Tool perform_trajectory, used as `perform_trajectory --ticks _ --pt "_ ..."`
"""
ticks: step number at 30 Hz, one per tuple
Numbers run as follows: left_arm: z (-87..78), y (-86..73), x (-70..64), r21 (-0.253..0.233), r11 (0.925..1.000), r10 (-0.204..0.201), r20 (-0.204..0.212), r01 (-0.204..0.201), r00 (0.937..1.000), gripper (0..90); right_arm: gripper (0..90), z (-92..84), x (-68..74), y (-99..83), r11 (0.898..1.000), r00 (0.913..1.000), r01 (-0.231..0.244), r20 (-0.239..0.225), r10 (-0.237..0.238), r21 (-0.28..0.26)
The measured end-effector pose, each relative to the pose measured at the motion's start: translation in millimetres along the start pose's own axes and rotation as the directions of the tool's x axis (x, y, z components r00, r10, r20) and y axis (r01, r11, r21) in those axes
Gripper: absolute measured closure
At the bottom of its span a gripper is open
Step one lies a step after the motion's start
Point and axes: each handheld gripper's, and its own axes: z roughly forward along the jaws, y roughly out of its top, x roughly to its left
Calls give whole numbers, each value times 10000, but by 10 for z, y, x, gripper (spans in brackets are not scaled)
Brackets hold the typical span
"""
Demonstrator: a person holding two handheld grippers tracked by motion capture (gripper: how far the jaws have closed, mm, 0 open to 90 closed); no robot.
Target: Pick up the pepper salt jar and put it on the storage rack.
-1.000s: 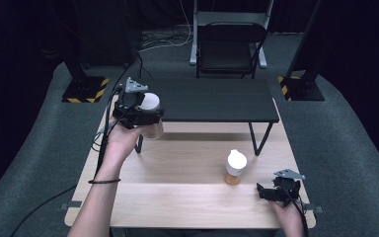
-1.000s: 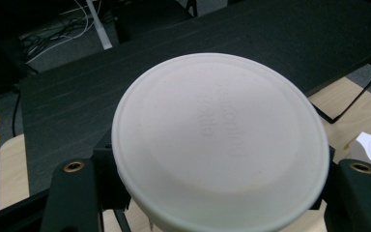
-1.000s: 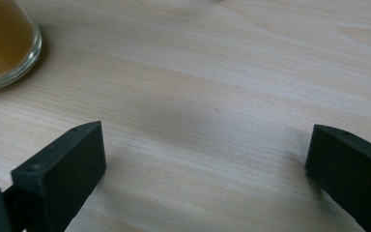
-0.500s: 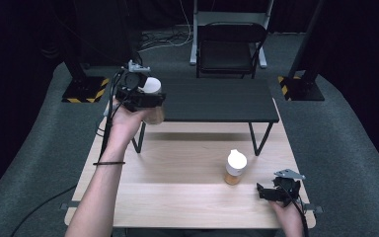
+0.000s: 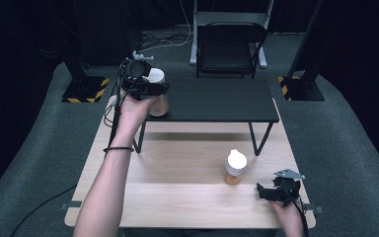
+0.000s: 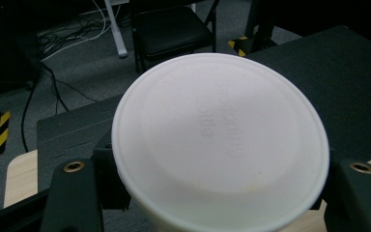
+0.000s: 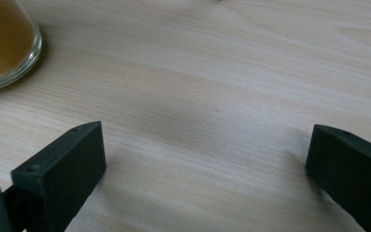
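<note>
Seen from above: left gripper point(image 5: 145, 89) raised at the near left corner of a black shelf point(image 5: 212, 101) standing on the far half of the wooden tabletop point(image 5: 177, 197), fingers point(image 6: 72, 198) pinching a white-lidded jar point(image 5: 157, 96) of amber contents, held upright with its base at the shelf's left end; touching the shelf or just above it, impossible to tell. In the left gripper view, the jar's round white lid point(image 6: 220, 140) close up between the two black fingers, faint raised lettering across it, the shelf top spreading behind. A second jar point(image 5: 235, 167), also white-capped and amber below, standing on the bare tabletop in front of the shelf, toward the shelf's right leg. Right gripper point(image 5: 276, 190) low at the tabletop's near right corner, well away from the shelf and just beside that second jar, fingers point(image 7: 58, 169) spread wide over bare wood with nothing between them, the jar's glass base point(image 7: 7, 43) at the upper left of its view. Beyond the shelf, a black folding chair point(image 5: 229, 47) on grey carpet.
</note>
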Motion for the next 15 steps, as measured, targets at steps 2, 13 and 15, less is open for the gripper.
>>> perform_trajectory --ticks 2,13,15 --pt "35 14 9 35 10000 -73 10 73 10000 333 0 0 0 0 10000 10000 4 -1 -4 -1" --pt "177 44 -5 189 9995 -268 13 268 9996 332 0 1 -3 1 10000 10000 10 -9 -10 0" --pt "185 43 -2 191 9994 -288 23 288 9996 332 0 1 -3 1 10000 10000 10 -11 -10 0"
